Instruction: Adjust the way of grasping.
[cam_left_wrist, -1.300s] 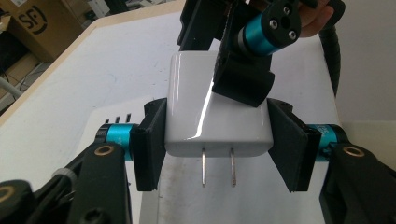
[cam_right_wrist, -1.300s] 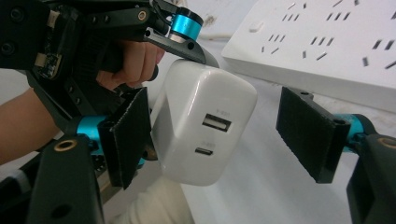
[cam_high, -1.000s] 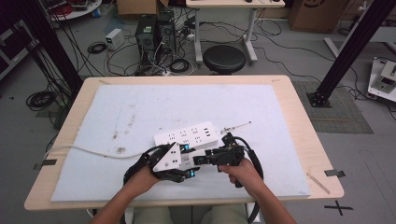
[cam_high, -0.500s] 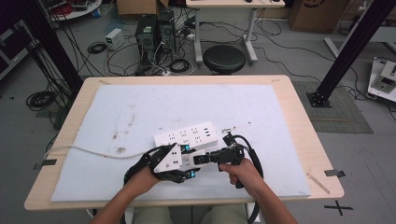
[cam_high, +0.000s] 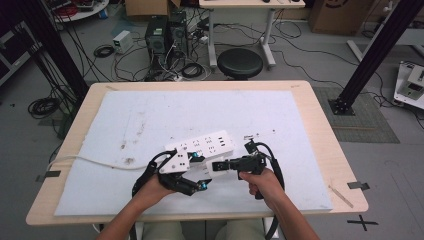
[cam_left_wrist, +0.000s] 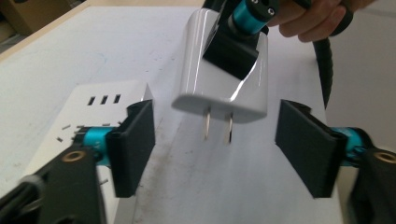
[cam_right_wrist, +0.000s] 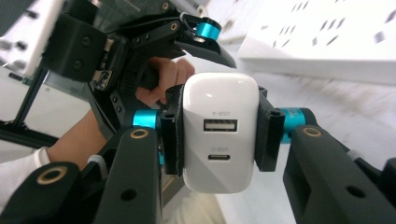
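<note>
The right tool (cam_right_wrist: 218, 135) is clamped on a white charger (cam_right_wrist: 220, 130), its two prongs pointing toward the left tool (cam_left_wrist: 215, 140), whose jaws stand apart with the charger just beyond the gap. A white power strip (cam_high: 202, 146) lies on the table (cam_high: 310, 100) beside the left tool.
</note>
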